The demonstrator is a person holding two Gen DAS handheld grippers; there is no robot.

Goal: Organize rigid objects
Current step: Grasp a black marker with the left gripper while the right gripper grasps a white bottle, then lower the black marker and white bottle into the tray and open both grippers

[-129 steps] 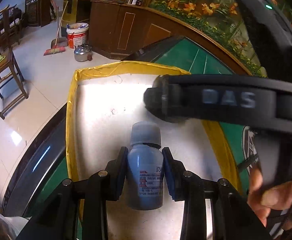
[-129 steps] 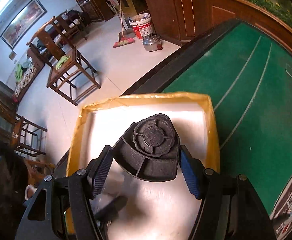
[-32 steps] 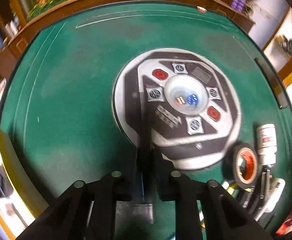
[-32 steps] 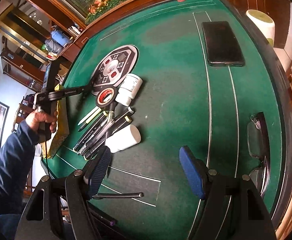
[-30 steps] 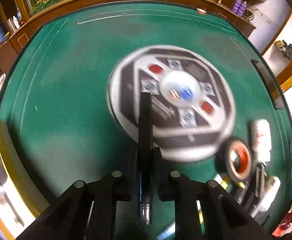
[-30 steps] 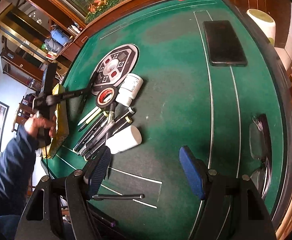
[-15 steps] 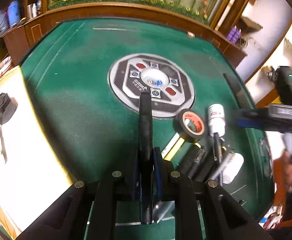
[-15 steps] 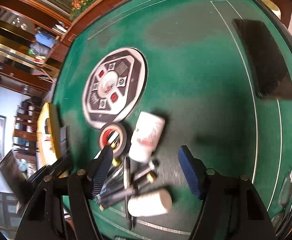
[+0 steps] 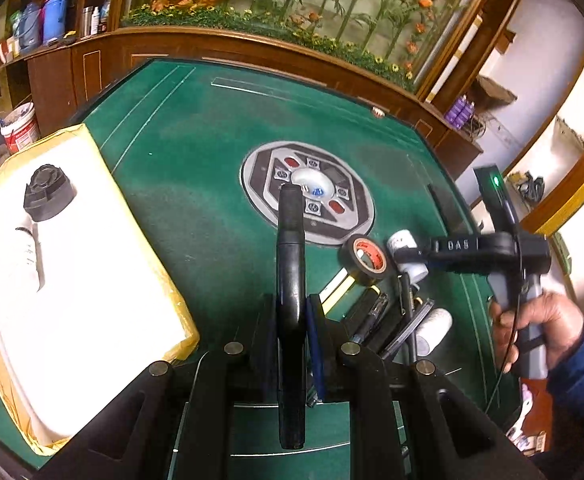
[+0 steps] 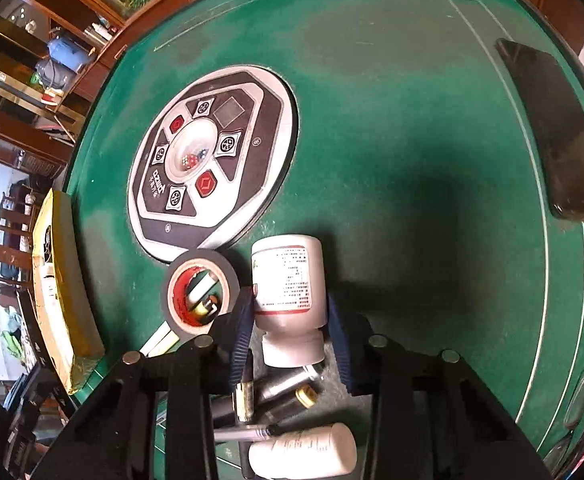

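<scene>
Pill bottle (image 10: 286,280), lying beside the tape roll (image 10: 200,292) mid-table, is flanked by the closing right gripper (image 10: 290,334); pad contact seems made, its cap partly hidden. A black pen (image 9: 290,280) is clamped in the left gripper (image 9: 292,336).

Green felt table (image 9: 196,168) bears tape roll (image 10: 200,292), phone (image 10: 552,132)

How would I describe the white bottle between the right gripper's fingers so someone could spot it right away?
Start from the round control panel set in the green table. Just below its edge lies a black tape roll, and the white bottle lies beside it, between the right gripper's blue pads. Unlike the other white bottle, it has a red-bordered label.
</scene>
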